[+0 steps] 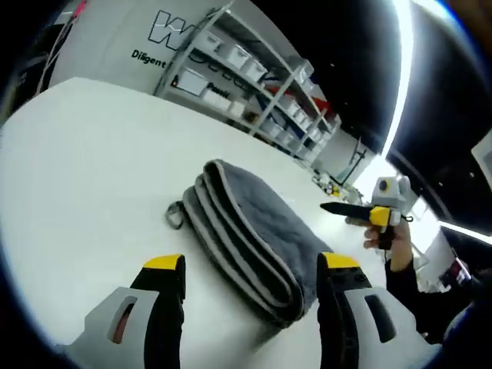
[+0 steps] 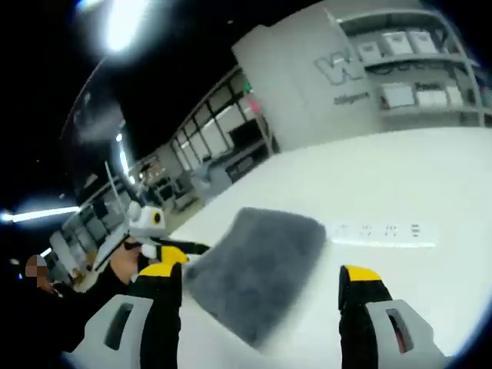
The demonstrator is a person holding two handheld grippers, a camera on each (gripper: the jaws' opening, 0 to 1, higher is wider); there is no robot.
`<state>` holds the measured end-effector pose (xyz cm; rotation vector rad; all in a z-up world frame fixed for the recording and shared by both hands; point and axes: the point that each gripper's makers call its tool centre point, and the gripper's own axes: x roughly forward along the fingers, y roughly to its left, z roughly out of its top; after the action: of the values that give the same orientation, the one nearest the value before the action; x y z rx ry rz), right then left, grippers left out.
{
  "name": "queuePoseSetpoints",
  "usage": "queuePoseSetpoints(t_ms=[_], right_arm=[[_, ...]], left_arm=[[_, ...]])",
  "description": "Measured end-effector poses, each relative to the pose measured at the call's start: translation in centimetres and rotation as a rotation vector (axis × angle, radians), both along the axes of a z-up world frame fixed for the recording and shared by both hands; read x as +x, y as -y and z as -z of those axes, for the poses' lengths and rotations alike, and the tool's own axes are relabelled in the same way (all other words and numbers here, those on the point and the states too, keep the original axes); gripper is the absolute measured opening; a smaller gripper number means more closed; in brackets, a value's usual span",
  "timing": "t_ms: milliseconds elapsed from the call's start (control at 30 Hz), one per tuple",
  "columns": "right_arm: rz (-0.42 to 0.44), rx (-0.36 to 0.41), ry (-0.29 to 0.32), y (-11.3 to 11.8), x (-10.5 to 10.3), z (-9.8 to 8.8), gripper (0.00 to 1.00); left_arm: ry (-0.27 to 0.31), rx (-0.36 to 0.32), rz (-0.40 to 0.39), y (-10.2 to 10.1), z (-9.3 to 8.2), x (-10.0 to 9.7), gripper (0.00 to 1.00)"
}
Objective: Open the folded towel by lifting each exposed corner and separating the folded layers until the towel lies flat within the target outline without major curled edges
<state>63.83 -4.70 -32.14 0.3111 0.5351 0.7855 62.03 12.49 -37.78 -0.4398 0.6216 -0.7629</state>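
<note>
I see the folded grey towel [image 1: 246, 234] on the white desk [image 1: 84, 154], long axis running between my left gripper [image 1: 252, 278] fingers, spread wide and empty, nearer than my right gripper [image 2: 260, 286], also wide.

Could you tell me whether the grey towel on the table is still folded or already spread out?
Folded. In the left gripper view the grey towel shows several stacked layers with pale edges along its near side, forming a thick bundle on the white table.
</note>
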Motion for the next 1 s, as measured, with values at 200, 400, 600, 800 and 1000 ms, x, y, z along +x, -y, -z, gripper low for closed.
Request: queuePoseSetpoints(t_ms=[200,400,600,800,1000], right_arm=[[-0.026,0.034,-0.053,-0.9,-0.1,1.3,0.78],[-0.043,0.039,-0.084,-1.8,-0.8,2.5,0.75],[-0.038,0.056,-0.103,-1.9,-0.6,3.0,0.75],[-0.030,0.061,-0.115,-2.2,-0.9,3.7,0.73],[-0.007,0.085,-0.133,-1.8,-0.8,4.4,0.65]], left_arm=[[-0.030,-0.044,0.003,0.7,0.5,-0.6,0.53],[-0.044,-0.064,0.010,1.1,0.5,-0.9,0.48],[-0.061,-0.085,0.002,1.1,0.8,-1.0,0.44],[-0.061,-0.086,0.011,1.7,0.9,-1.3,0.44],[-0.061,-0.094,0.014,2.0,0.8,-1.6,0.43]])
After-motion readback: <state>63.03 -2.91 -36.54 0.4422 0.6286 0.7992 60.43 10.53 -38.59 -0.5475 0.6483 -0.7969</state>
